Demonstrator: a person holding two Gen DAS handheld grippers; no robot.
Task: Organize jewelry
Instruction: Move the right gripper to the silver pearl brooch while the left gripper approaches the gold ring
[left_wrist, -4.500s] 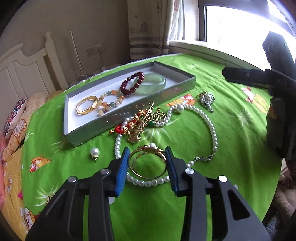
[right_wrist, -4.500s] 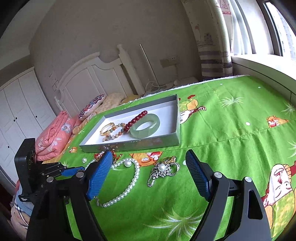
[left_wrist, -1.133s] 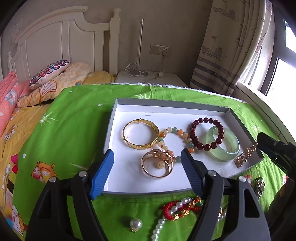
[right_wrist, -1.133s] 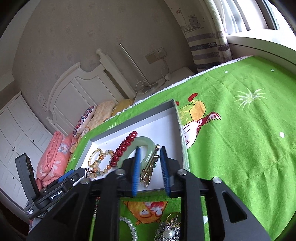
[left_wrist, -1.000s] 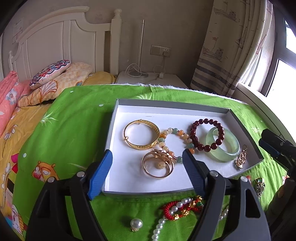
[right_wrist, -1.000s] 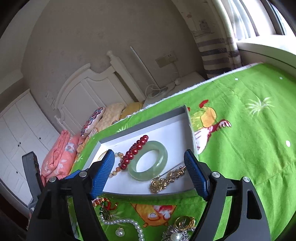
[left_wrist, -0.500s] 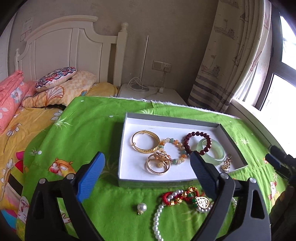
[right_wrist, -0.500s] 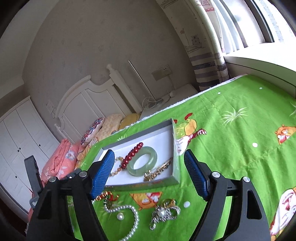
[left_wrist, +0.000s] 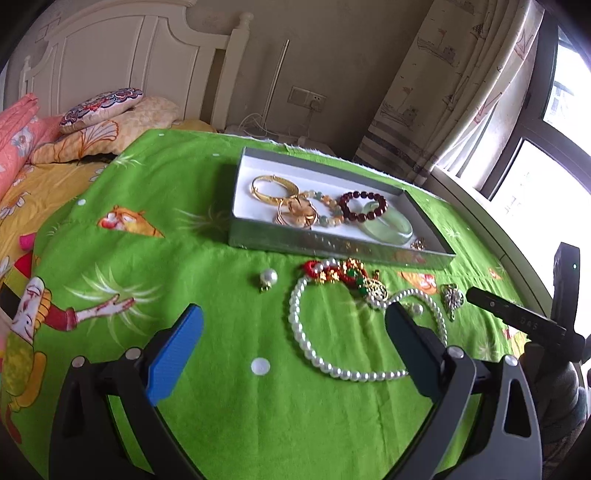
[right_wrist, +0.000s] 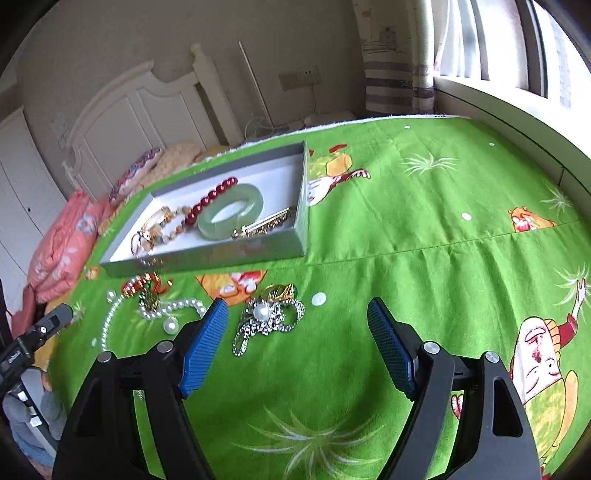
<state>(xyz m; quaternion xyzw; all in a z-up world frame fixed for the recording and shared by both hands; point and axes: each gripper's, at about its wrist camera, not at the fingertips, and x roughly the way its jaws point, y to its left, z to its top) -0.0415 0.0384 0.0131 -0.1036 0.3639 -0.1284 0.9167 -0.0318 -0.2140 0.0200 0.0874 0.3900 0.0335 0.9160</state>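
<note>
Both grippers empty, left and right fingers spread wide | tray holds bangles | pearl necklace loose on green cloth

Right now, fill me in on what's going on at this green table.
A person is sorting jewelry with two handheld grippers, both open and holding nothing. The shallow grey tray holds gold bangles, a dark red bead bracelet and a pale green jade bangle. The white pearl necklace and silver rhinestone brooch lie on the cloth.
</note>
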